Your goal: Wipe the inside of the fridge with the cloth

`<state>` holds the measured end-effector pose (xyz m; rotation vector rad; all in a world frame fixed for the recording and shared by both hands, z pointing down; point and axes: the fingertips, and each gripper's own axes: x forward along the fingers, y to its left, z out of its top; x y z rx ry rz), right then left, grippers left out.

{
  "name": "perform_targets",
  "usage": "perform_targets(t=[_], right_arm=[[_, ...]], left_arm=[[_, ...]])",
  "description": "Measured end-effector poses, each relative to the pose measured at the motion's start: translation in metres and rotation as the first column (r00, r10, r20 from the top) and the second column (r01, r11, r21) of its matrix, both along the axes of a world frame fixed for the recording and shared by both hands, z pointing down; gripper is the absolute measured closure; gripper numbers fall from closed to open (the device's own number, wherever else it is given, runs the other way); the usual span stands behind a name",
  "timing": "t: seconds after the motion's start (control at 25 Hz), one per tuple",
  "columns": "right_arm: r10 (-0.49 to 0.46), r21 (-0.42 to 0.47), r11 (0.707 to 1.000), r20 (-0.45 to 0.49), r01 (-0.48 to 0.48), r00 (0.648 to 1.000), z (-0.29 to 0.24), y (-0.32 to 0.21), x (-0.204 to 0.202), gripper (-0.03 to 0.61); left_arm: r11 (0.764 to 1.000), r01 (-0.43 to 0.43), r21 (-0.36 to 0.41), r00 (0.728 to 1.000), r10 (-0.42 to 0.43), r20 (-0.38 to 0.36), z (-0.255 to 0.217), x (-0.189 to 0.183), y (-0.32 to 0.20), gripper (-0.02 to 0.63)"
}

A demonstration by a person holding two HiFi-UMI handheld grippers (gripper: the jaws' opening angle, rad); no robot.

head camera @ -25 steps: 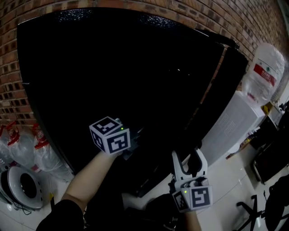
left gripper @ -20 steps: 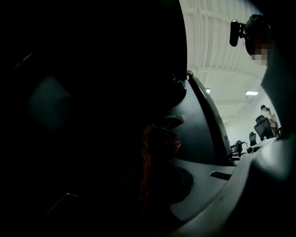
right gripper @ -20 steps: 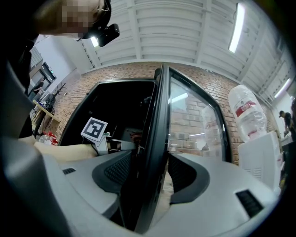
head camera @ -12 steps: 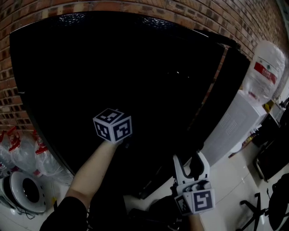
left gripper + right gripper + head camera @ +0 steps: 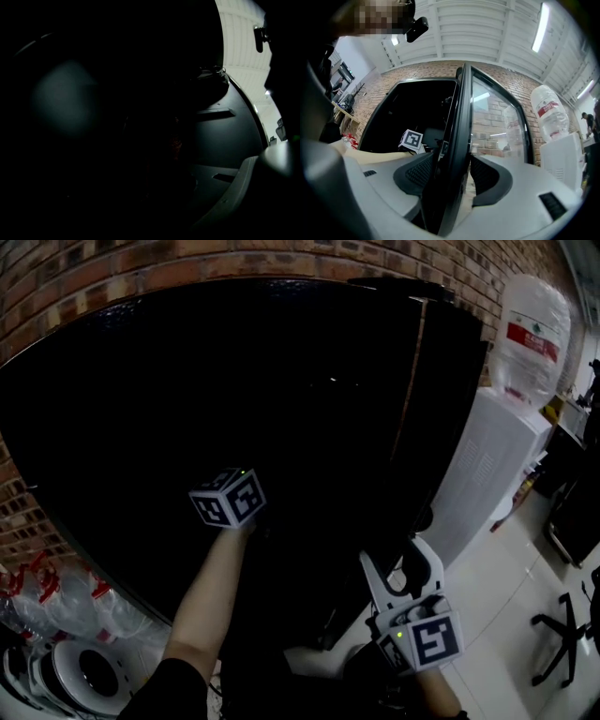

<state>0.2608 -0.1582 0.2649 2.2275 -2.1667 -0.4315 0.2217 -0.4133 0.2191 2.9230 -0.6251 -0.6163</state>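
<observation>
The cloth could not be made out in any view. The left gripper [image 5: 232,499] reached into the black cavity of the fridge [image 5: 281,381], its marker cube and the bare forearm [image 5: 208,596] behind it the only lit parts, and its own view showed little but darkness, a dim pale patch ahead and to its left, and moulded inner wall to its right. Its jaws were closed together. Whether a fold of cloth was pinched between them could not be told, though given the task it was most likely there, at the jaw tips and against the interior. As a thing to handle, a wiping cloth would be light, soft and limp. It would bunch and drag rather than slide, so it was best taken by a gathered fold, with enough hanging free to press flat on the hard, smooth fridge lining. The right gripper [image 5: 452,173] sat outside and lower, to the right of the opening, with the dark frame of the fridge door [image 5: 461,131] standing edge-on between its jaws and filling the gap, so it appeared clamped on that edge. The door, with its glass pane [image 5: 497,122], looked stiff and fairly heavy, and was safer gripped by the frame than by the glass.
</observation>
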Motion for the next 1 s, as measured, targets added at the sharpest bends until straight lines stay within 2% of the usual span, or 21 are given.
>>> perform_targets(t=[0.16,0.32,0.48,0.64,0.76,0.84,0.92,1.0], right_arm=[[0.012,0.013,1.000,0.008,-0.012,1.000,0.000,0.002,0.001,0.344],[0.007,0.010,1.000,0.003,-0.008,1.000,-0.001,0.001,0.002,0.344],[0.000,0.009,1.000,0.006,0.000,1.000,0.001,0.001,0.002,0.344],[0.011,-0.001,1.000,-0.008,-0.011,1.000,0.002,0.001,0.002,0.344],[0.008,0.000,1.000,-0.002,-0.008,1.000,0.002,0.002,0.002,0.344],[-0.002,0.008,1.000,0.013,0.001,1.000,0.002,0.002,0.002,0.344],[-0.006,0.014,1.000,0.028,0.005,1.000,0.002,0.004,0.001,0.344],[0.004,0.011,1.000,0.029,-0.004,1.000,0.002,0.005,0.001,0.344]], left_arm=[[0.996,0.086,0.023,0.996,-0.087,0.037,0.003,0.005,-0.019,0.569],[0.989,0.145,0.035,0.988,-0.146,0.044,0.003,0.008,-0.040,0.569],[0.975,0.216,0.041,0.973,-0.219,0.071,0.004,0.009,-0.062,0.569],[0.966,0.253,0.051,0.962,-0.257,0.096,0.007,0.011,-0.076,0.569],[0.968,0.245,0.054,0.965,-0.249,0.079,0.007,0.005,-0.070,0.569],[0.977,0.210,0.033,0.977,-0.211,0.018,0.003,-0.009,-0.054,0.569],[0.991,0.136,0.017,0.989,-0.135,-0.057,-0.004,-0.024,-0.022,0.569],[0.998,0.042,0.039,0.996,-0.038,-0.081,-0.004,-0.031,0.020,0.569]])
